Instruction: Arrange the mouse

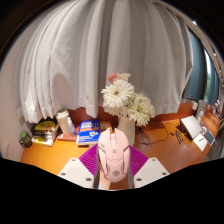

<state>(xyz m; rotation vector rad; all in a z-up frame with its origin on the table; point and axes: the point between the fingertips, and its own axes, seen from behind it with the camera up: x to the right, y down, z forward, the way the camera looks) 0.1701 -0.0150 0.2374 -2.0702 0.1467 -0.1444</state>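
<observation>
A pale pink computer mouse (113,153) sits between my gripper's (113,164) two fingers, its nose pointing away from me. The purple pads (92,158) press against both of its sides, so the gripper is shut on the mouse. The mouse is held above an orange-brown desk (165,152). A white vase of white and pink flowers (127,100) stands just beyond the mouse.
White curtains (90,50) hang behind the desk. A blue book (88,130), a white cup (65,122) and a stack of books (44,131) lie at the left. An open laptop or stand (193,127) and other items sit at the right.
</observation>
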